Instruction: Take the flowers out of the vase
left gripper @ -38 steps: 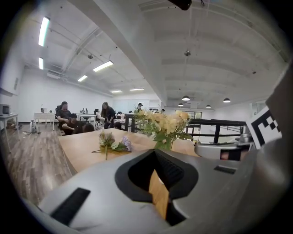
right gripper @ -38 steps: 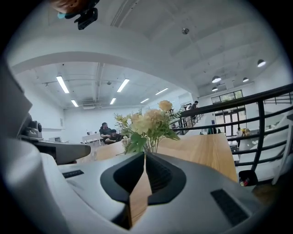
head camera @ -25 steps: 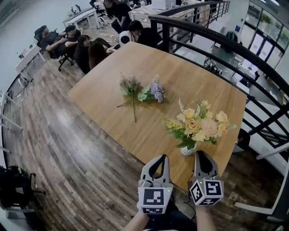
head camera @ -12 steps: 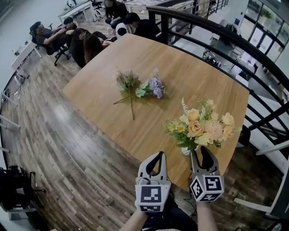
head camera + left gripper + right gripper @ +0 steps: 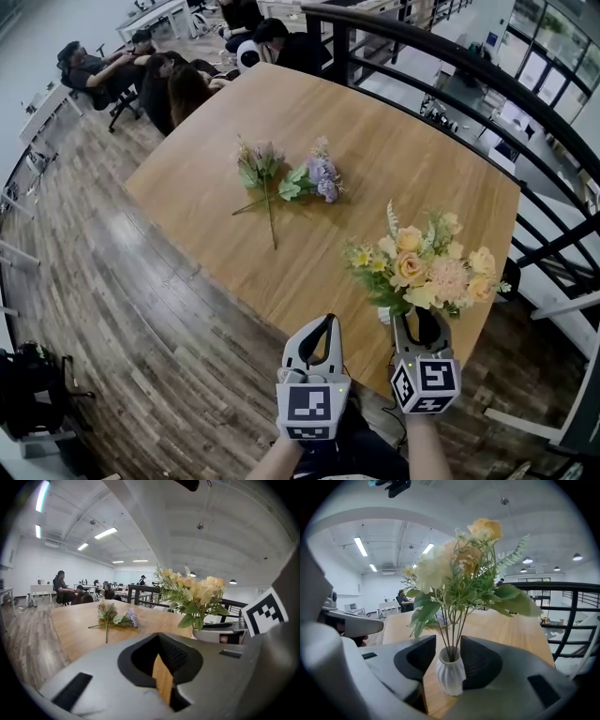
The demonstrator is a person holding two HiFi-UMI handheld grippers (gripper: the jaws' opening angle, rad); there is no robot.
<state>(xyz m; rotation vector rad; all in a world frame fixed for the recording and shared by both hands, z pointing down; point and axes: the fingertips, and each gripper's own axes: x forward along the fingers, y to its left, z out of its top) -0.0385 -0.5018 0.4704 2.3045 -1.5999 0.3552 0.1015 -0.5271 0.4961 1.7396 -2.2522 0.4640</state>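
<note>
A small white ribbed vase (image 5: 450, 674) stands near the front right edge of the wooden table (image 5: 394, 159). It holds a bouquet (image 5: 422, 267) of yellow, peach and cream flowers with green leaves. My right gripper (image 5: 420, 323) has just been opening its jaws and is open, with one jaw on each side of the vase (image 5: 385, 315). In the right gripper view the vase sits between the jaw tips of the right gripper (image 5: 447, 641). My left gripper (image 5: 327, 322) is shut and empty, to the left of the vase, over the table's front edge.
Two loose flower stems lie mid-table, one greenish-pink (image 5: 258, 173) and one purple (image 5: 319, 178). A black railing (image 5: 469, 75) runs behind and to the right of the table. Several people (image 5: 178, 75) sit at the far end. Wood plank floor (image 5: 141, 309) lies to the left.
The right gripper's jaws have spread apart and now stand on both sides of the vase. Both grippers have moved slightly forward and down toward the table.
</note>
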